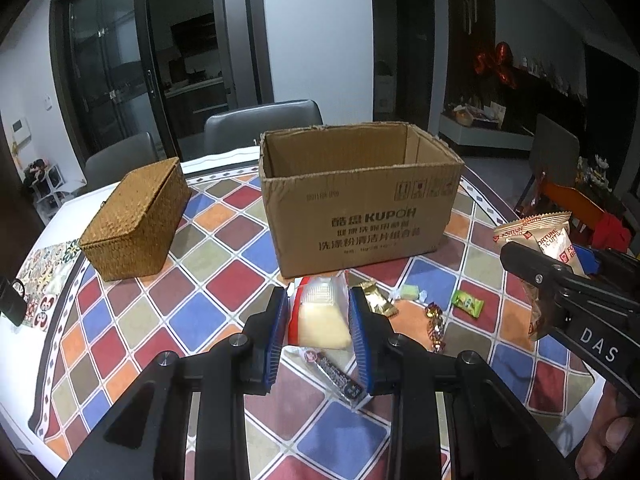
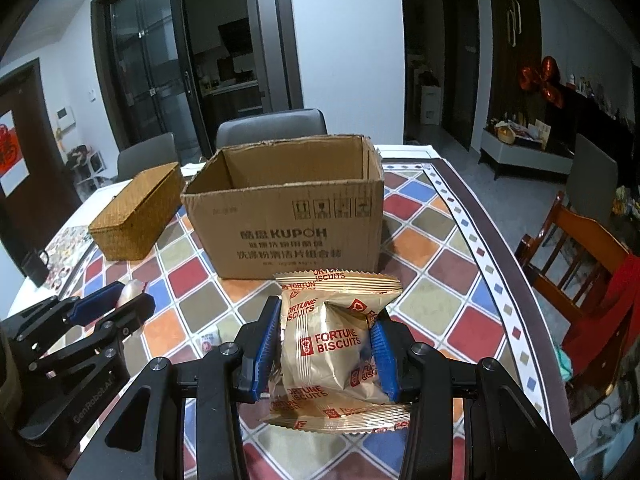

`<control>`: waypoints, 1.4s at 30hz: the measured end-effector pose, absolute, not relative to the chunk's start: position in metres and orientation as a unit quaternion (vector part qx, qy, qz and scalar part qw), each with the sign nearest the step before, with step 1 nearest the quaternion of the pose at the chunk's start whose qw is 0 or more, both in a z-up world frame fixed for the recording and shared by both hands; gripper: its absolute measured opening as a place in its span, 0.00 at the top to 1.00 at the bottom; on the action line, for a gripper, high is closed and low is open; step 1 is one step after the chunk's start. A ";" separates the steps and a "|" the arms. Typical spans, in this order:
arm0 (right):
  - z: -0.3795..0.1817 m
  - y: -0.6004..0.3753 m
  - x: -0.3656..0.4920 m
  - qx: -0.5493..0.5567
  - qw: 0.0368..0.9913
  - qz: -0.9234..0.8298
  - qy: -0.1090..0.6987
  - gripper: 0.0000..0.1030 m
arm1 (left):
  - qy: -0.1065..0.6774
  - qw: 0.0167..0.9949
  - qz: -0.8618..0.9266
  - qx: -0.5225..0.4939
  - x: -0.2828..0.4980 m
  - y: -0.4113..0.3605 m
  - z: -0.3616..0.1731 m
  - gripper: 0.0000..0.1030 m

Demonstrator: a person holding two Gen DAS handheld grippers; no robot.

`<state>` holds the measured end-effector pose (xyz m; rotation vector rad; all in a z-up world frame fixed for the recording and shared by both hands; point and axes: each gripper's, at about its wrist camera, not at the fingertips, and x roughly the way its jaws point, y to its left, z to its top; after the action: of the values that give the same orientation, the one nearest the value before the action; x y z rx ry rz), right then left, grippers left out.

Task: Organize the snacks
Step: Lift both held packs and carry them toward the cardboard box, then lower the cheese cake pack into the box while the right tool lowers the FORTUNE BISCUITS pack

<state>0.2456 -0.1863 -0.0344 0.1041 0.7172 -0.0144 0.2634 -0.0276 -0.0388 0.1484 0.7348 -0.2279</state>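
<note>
While the table (image 1: 224,316) under its diamond-patterned cloth of red, blue, orange and grey takes up most of both wrist views, an open cardboard box (image 1: 356,208) printed KUPOH stands upright near its middle, with nothing visible in the part of its inside that shows. To the left of the box, apart from it, sits a woven lidded basket (image 1: 136,220) with its lid down. Grey chairs (image 1: 264,124) stand behind the table, and a wooden chair (image 2: 576,264) stands off its right edge.

Clamped between the blue pads of the right gripper (image 2: 326,350) is a gold Fortune Biscuits packet (image 2: 332,344), held above the tabletop in front of the box. The left gripper (image 1: 318,330) pinches a clear-wrapped pale cake (image 1: 322,316), also held up off the cloth just short of the box's near wall.

Loose on the cloth beside the box's near corner lie smaller snacks: a dark bar wrapper (image 1: 340,378) beneath the left gripper, a gold sachet (image 1: 378,300), a twisted foil sweet (image 1: 436,326), a green candy (image 1: 467,303) and a pale green sweet (image 1: 409,292).
</note>
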 end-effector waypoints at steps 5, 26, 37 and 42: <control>-0.027 -0.189 0.252 0.052 0.938 -0.007 0.343 0.57 | 0.353 0.926 -0.111 0.072 0.270 -0.031 -0.031 0.70; 0.000 -0.200 0.284 0.051 0.948 -0.008 0.315 0.57 | 0.332 0.934 -0.111 0.068 0.305 -0.040 -0.007 0.70; 0.010 -0.204 0.303 0.049 0.952 -0.006 0.302 0.57 | 0.323 0.937 -0.111 0.068 0.326 -0.044 -0.001 0.70; 0.012 -0.206 0.314 0.048 0.953 -0.004 0.300 0.57 | 0.321 0.938 -0.111 0.067 0.339 -0.045 0.000 0.70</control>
<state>0.3137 -0.2056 0.0124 0.0970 0.6095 -0.0085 0.3389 -0.0451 -0.0001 0.1358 0.6549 -0.2269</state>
